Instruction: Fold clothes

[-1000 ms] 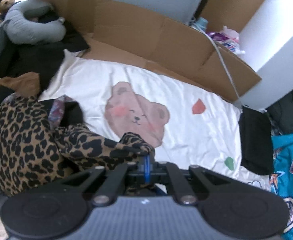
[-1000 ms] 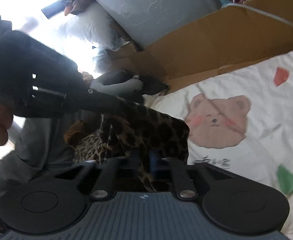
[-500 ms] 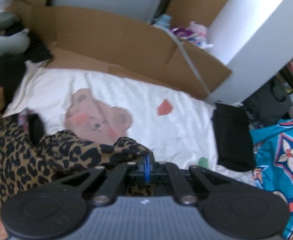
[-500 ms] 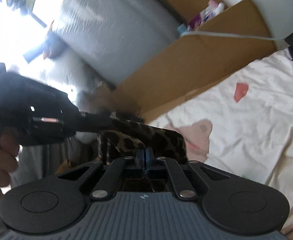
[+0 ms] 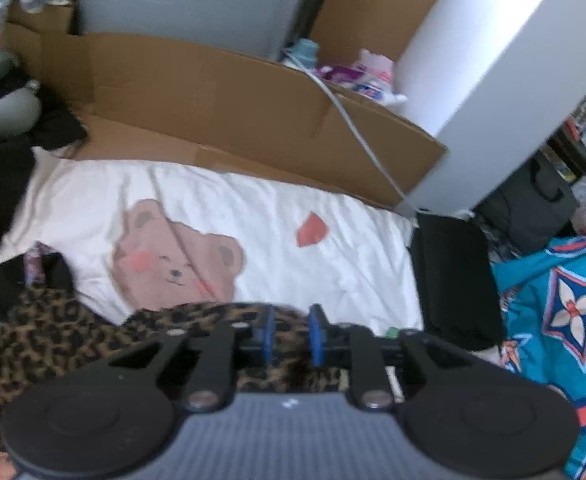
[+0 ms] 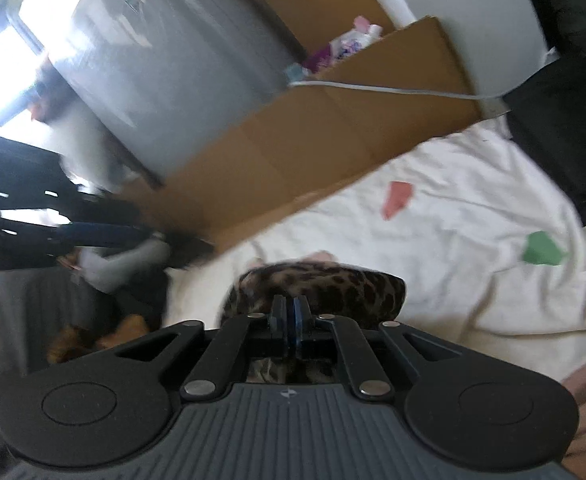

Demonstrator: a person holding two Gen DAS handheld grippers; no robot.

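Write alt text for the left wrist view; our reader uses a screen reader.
The left gripper hangs over a leopard-print garment, its jaws opening with a fold of the cloth between them. Beyond lies a white sheet with a bear print, edged by cardboard.

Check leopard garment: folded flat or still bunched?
Bunched, not folded: the leopard-print garment lies crumpled on the bear-print sheet, one end between the left gripper's opening jaws.
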